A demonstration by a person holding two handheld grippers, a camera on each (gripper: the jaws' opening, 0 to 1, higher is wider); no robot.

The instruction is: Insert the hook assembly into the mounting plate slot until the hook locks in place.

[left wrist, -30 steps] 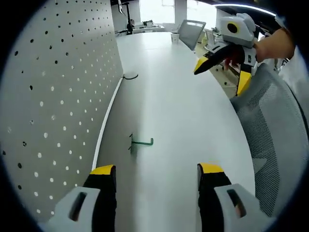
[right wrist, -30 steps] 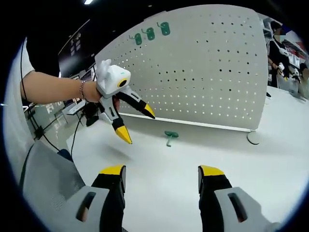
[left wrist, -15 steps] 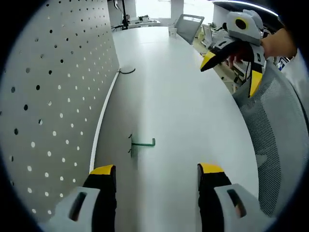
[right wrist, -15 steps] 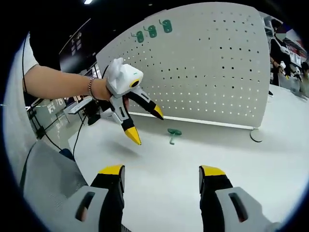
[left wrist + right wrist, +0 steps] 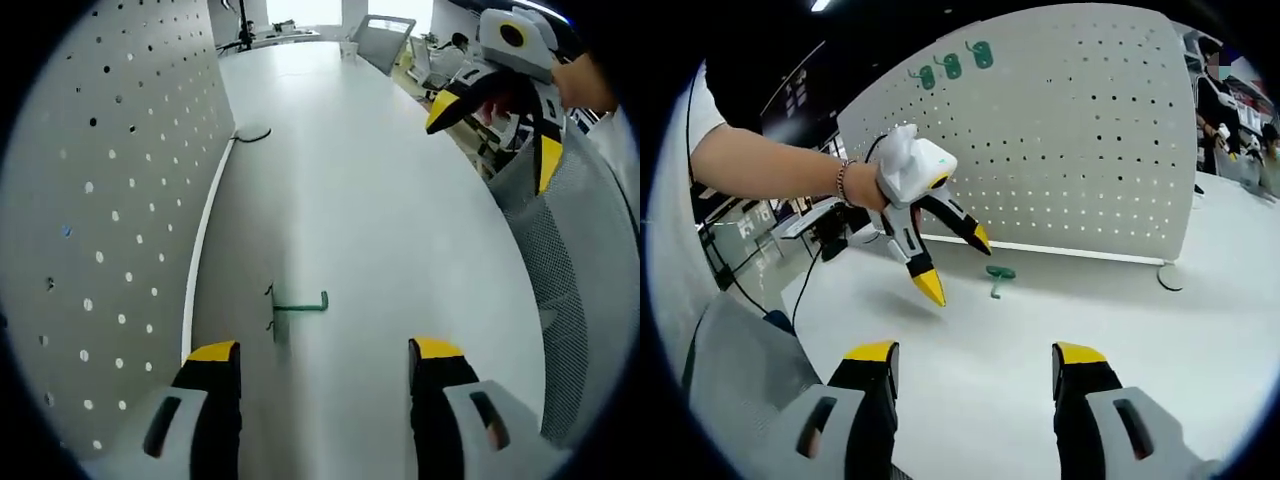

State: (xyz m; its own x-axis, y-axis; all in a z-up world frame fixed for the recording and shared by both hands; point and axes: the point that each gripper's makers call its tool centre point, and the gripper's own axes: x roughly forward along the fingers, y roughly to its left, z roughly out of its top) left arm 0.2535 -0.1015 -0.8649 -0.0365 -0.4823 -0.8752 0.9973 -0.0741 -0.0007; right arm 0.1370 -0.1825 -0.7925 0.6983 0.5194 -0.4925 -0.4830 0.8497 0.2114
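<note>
A green hook assembly [image 5: 296, 307] lies on the white table, just ahead of my left gripper [image 5: 325, 352], whose jaws stand open and empty. The white pegboard mounting plate [image 5: 90, 200] stands upright along the left of that view. In the right gripper view the same hook assembly [image 5: 996, 277] lies at the foot of the pegboard [image 5: 1070, 140], and my left gripper [image 5: 955, 262] hovers open just left of it, held by a hand. My right gripper [image 5: 975, 352] is open and empty near the table's front; it also hangs open at the upper right of the left gripper view [image 5: 495, 135].
Three green hooks [image 5: 952, 65] hang near the pegboard's top edge. A round foot [image 5: 1171, 277] of the board rests on the table at right. A grey mesh chair [image 5: 580, 270] stands beside the table edge. More chairs [image 5: 385, 40] are at the far end.
My left gripper has moved closer to the hook assembly on the table, and its view has slid forward along the pegboard. The hook has stayed where it was.
</note>
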